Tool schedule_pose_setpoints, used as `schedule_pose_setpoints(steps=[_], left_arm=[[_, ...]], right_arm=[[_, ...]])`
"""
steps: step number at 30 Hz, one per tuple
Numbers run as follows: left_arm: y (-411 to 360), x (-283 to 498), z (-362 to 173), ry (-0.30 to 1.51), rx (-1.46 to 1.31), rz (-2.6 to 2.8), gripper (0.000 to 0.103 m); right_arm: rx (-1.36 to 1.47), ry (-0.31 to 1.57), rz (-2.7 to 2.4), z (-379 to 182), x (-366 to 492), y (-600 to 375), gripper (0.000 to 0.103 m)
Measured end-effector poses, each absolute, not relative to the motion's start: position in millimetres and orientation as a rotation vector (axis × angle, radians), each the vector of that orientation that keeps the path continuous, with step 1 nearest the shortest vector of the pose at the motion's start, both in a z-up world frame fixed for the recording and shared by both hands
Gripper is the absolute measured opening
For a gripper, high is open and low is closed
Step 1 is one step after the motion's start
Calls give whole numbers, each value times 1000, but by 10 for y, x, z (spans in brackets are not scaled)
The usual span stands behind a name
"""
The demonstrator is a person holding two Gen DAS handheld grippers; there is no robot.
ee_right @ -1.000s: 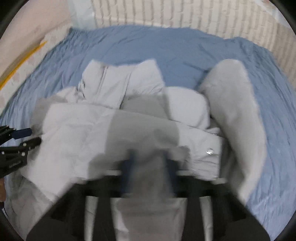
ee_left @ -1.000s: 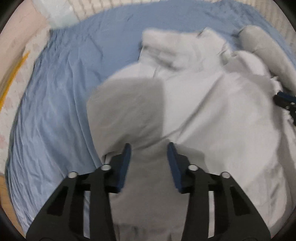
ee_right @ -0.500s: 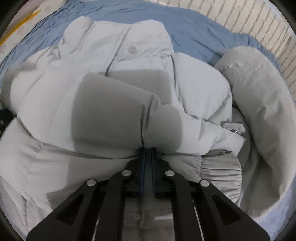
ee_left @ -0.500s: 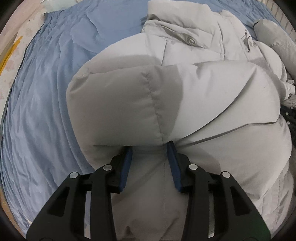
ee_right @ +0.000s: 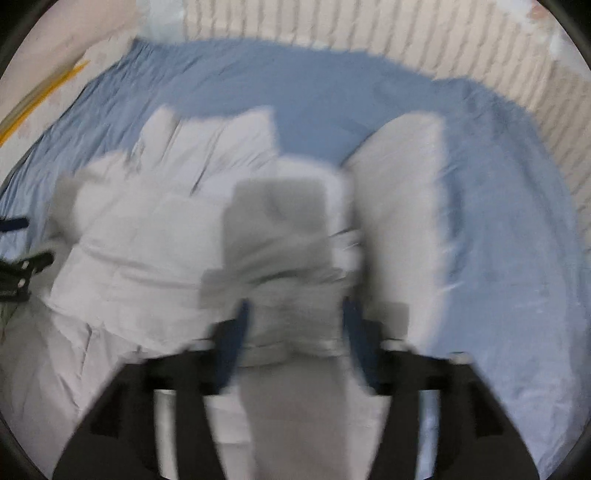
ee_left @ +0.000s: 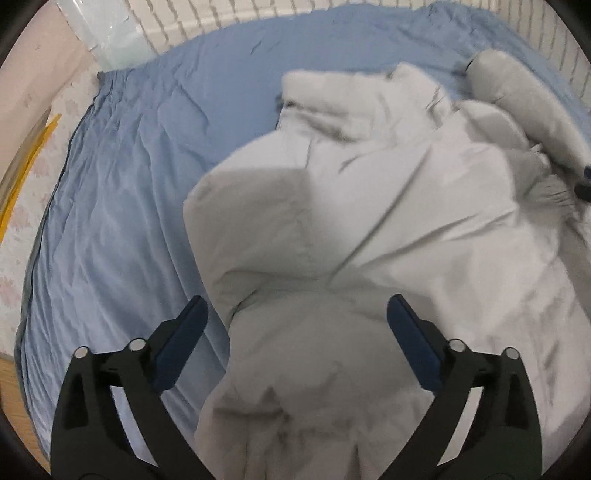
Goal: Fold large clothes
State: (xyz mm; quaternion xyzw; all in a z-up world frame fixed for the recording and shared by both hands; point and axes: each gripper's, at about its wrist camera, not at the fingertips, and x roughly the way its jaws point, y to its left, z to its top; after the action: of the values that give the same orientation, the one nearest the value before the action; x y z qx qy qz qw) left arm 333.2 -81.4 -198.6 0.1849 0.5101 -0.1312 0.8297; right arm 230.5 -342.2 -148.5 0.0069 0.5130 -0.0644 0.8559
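A pale grey puffy jacket (ee_left: 369, 206) lies bunched on the blue bed sheet (ee_left: 129, 184), its lower part folded up over the body. My left gripper (ee_left: 295, 306) hangs above the folded edge. Its jaws are opening wide; fabric lies below and between them, but the pads do not touch it. In the blurred right wrist view, my right gripper (ee_right: 295, 306) has its jaws opening around a grey fold of the jacket (ee_right: 155, 236), near a cuff. One sleeve (ee_right: 399, 206) lies stretched out to the right.
The sheet (ee_right: 314, 85) spreads bare to the left and behind the jacket. A cream ribbed surface (ee_left: 369, 22) borders the back, with a translucent plastic bag (ee_left: 114, 40) at the back left. A yellow strip (ee_left: 29, 162) and wooden floor (ee_left: 11, 387) lie off the left edge.
Both grippers held the jacket's folded edge and have let go. Their jaws have spread apart and both have pulled back and up from the jacket, which has settled on the sheet.
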Motion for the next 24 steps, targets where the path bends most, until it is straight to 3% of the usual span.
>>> schedule_pose_setpoints(steps=[4, 9, 11, 13, 18, 24], left_arm=[[-753, 3282, -1916, 1092, 349, -284, 100], [-687, 3269, -1817, 1078, 356, -254, 100], [-715, 3247, -1794, 1062, 384, -246, 100], [-722, 3240, -1740, 1048, 395, -250, 100], [-650, 3222, -1654, 1036, 400, -223, 100], [-569, 3229, -1672, 1043, 367, -200, 100]], right_arm=[[13, 1033, -280, -1278, 2318, -3847, 72], [36, 1153, -355, -1695, 2765, -4177, 69], [0, 1160, -356, -1768, 2931, -4171, 59], [16, 1176, -333, -1831, 3103, -4182, 24], [53, 1152, -381, -1829, 3065, -4385, 10], [87, 1041, -428, -1554, 2403, -4639, 7]])
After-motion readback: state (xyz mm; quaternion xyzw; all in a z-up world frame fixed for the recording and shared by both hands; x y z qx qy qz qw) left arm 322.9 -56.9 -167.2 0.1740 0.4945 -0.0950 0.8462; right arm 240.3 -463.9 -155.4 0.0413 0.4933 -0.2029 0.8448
